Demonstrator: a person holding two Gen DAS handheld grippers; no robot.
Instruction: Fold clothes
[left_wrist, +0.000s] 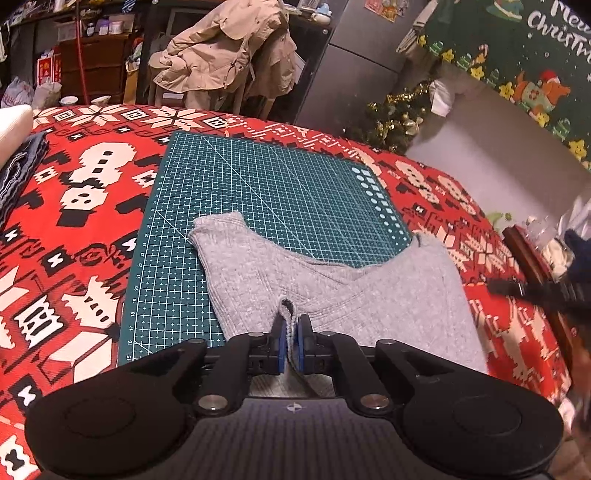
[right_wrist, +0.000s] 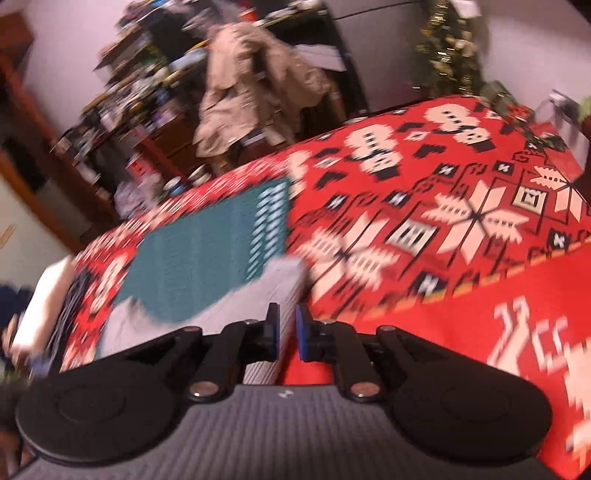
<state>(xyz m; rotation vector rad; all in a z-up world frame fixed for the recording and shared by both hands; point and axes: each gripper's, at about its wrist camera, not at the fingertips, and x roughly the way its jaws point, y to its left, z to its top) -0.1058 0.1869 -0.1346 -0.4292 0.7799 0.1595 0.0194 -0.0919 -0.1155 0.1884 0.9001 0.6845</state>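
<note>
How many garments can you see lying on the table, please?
2: the grey garment over the green cutting mat, pinched by the left tool, and a dark one at the table's left edge; others may be hidden.

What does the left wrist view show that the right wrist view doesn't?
Only the left wrist view: the left gripper pinching a fold of the grey garment, a Merry Christmas banner, and dark folded fabric at the left edge. Only the right wrist view, which is blurred: the right gripper, slightly open with nothing clamped, beside the garment's edge. Both: the garment, the green cutting mat, the red patterned tablecloth and a beige coat.
</note>
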